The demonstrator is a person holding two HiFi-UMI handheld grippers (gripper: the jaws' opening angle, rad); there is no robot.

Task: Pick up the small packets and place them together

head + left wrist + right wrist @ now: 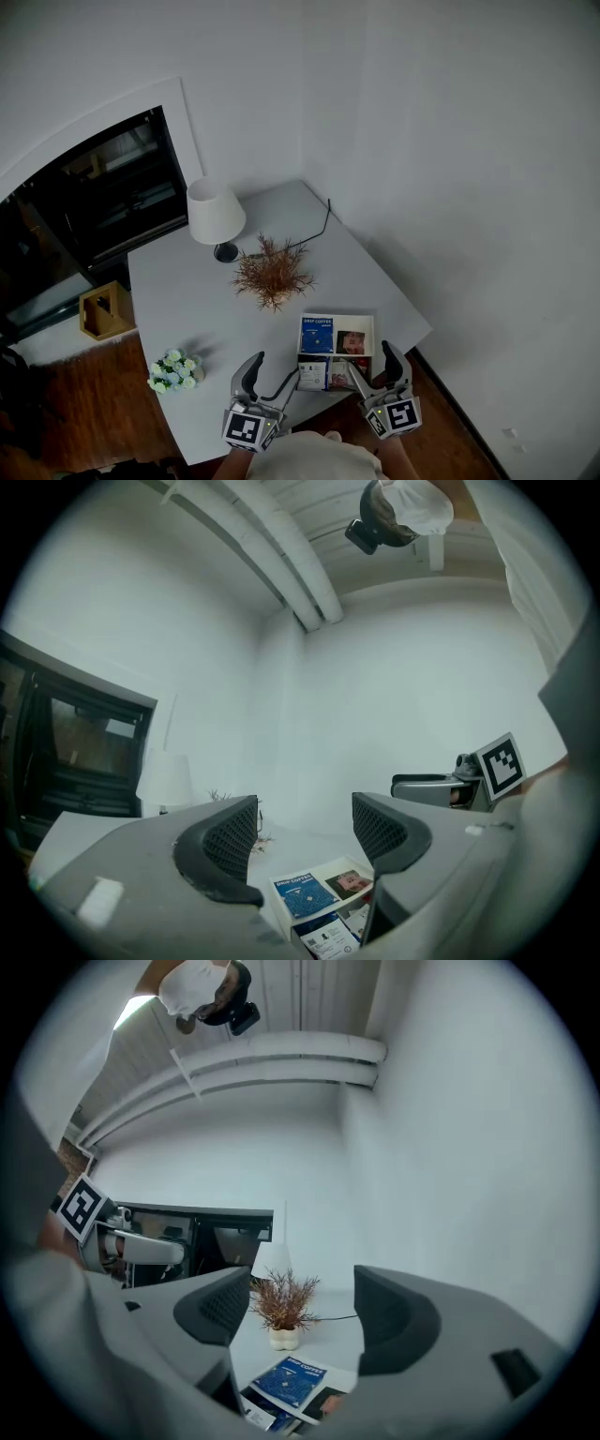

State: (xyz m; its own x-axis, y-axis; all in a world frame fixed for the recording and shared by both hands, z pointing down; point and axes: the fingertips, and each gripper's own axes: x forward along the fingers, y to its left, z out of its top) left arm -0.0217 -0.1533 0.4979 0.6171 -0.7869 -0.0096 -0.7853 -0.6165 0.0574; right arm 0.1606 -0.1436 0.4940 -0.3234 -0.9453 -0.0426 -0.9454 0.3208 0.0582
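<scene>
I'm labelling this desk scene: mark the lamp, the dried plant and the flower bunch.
lamp (215,211), head view, middle of the white shade.
dried plant (273,275), head view, centre of the brown twigs.
flower bunch (174,369), head view, middle of the pale blooms.

Pale table (187,300), lamp (216,214), dried plant (273,274), flower bunch (174,370), packet box (367,323)

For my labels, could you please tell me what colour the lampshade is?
The lampshade is white; the head view shows it best.

A white lamp (216,214) stands far on the table (178,291), a dried plant (273,274) just right of it. Flowers (174,370) sit near left.
</scene>
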